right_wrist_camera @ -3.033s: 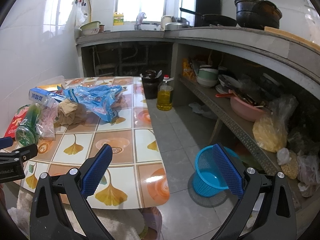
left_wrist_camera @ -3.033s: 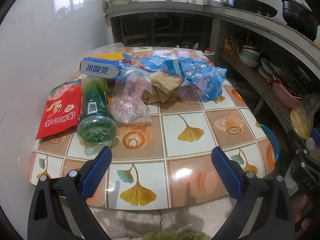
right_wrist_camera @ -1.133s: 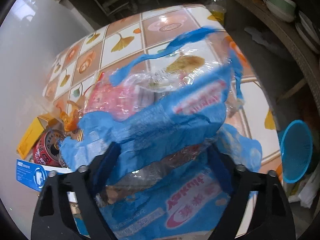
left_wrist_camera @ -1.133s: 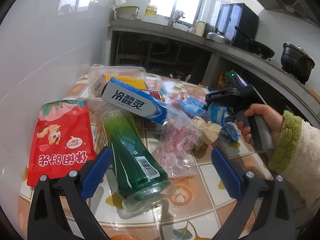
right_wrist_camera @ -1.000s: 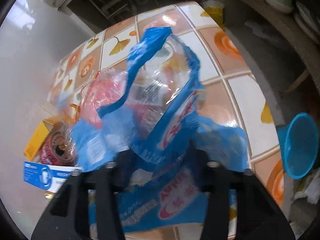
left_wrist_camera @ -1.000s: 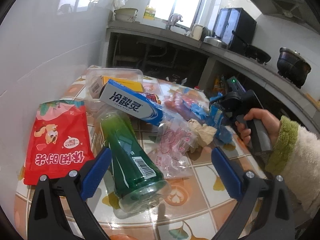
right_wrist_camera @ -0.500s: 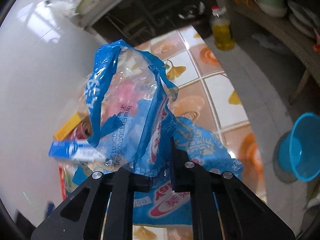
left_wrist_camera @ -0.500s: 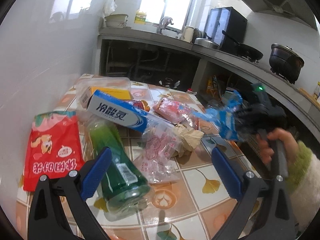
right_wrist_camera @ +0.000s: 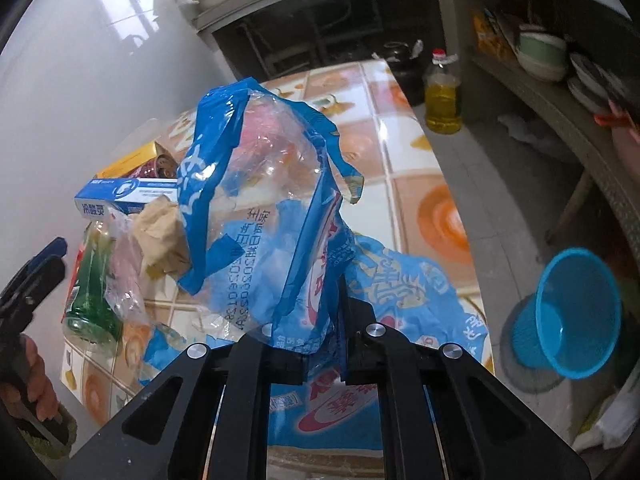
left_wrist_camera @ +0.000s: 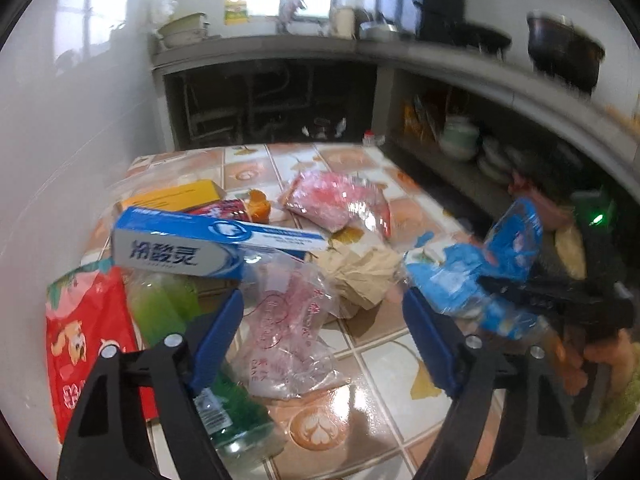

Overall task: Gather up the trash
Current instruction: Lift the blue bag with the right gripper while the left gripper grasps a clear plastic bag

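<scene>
Left wrist: left gripper point(left_wrist_camera: 322, 330) w/ jaws apart, closing, over clear pink-print bag point(left_wrist_camera: 288, 340) on tabletop point(left_wrist_camera: 392, 364); pads not touching it.

Right wrist: right gripper point(right_wrist_camera: 306, 320) clamped on blue plastic wrapper point(right_wrist_camera: 260, 208), held above tabletop; blue basket point(right_wrist_camera: 568, 312) on floor, right.

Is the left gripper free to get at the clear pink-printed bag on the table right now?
Probably yes. The left gripper holds nothing, its jaws closing around the clear pink-printed bag, which lies uncovered between the green bottle and crumpled brown paper.
</scene>
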Action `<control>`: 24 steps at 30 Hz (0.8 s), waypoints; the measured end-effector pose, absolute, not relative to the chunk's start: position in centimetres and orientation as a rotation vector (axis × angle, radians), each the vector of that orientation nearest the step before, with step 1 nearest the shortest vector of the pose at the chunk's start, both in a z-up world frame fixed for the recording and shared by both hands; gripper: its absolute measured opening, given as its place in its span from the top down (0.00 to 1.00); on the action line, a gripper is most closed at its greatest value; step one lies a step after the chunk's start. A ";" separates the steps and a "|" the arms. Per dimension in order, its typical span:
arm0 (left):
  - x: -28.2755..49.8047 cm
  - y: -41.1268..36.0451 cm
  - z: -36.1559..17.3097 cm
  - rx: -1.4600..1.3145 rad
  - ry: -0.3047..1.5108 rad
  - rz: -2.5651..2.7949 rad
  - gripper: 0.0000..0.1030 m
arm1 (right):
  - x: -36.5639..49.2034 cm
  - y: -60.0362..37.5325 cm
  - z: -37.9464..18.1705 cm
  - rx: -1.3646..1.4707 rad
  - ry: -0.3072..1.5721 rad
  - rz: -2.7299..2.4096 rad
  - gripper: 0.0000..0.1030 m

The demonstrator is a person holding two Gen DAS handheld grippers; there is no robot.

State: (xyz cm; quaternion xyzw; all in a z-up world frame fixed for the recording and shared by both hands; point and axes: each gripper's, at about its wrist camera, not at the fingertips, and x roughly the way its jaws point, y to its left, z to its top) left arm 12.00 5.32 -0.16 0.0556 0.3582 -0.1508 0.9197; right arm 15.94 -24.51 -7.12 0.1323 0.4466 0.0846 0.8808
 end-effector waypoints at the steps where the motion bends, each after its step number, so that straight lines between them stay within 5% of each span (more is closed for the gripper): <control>1: 12.3 4.8 -0.4 0.139 0.752 -0.301 0.27 | 16.1 -24.7 -7.0 0.283 0.928 0.173 0.92; 5: 14.0 2.9 -2.3 0.283 0.835 -0.225 0.44 | 15.4 -25.3 -6.6 0.296 0.909 0.181 0.92; 12: 15.6 1.0 -4.8 0.494 0.897 -0.149 0.58 | 15.3 -25.6 -7.0 0.318 0.887 0.210 0.92; 17: 16.6 1.2 -5.6 0.492 0.934 -0.108 0.87 | 15.0 -26.0 -7.0 0.327 0.874 0.228 0.92; 24: 15.1 1.7 -3.5 0.426 0.886 -0.127 0.93 | 14.3 -26.3 -7.1 0.339 0.856 0.245 0.92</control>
